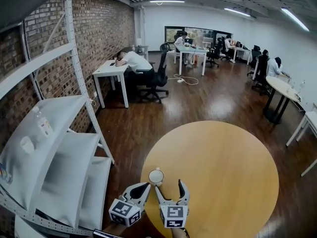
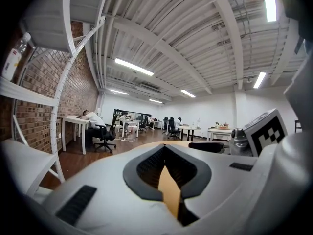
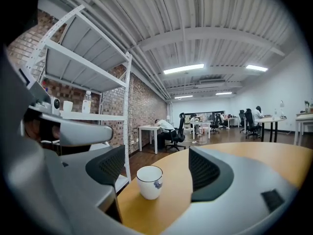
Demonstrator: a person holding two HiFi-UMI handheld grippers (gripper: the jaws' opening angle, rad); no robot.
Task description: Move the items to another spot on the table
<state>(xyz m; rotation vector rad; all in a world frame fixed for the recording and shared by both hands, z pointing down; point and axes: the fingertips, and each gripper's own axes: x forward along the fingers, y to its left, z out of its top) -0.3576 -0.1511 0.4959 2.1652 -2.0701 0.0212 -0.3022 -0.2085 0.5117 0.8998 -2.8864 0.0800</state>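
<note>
A white cup (image 1: 156,176) with a small blue mark stands near the left edge of the round wooden table (image 1: 223,172). My right gripper (image 1: 170,186) is open just behind the cup, which stands slightly left of its line. In the right gripper view the cup (image 3: 149,181) stands beyond the open jaws, untouched by the fingertips (image 3: 205,169). My left gripper (image 1: 140,190) hangs left of the right one at the table's rim, empty. Its jaws meet at the tips in the left gripper view (image 2: 165,148), with a sliver of table (image 2: 168,195) showing below.
A white metal shelf rack (image 1: 59,148) stands against the brick wall, close to the table's left side, with a bottle (image 1: 42,123) on it. Dark wood floor surrounds the table. Desks, office chairs and seated people are far across the room.
</note>
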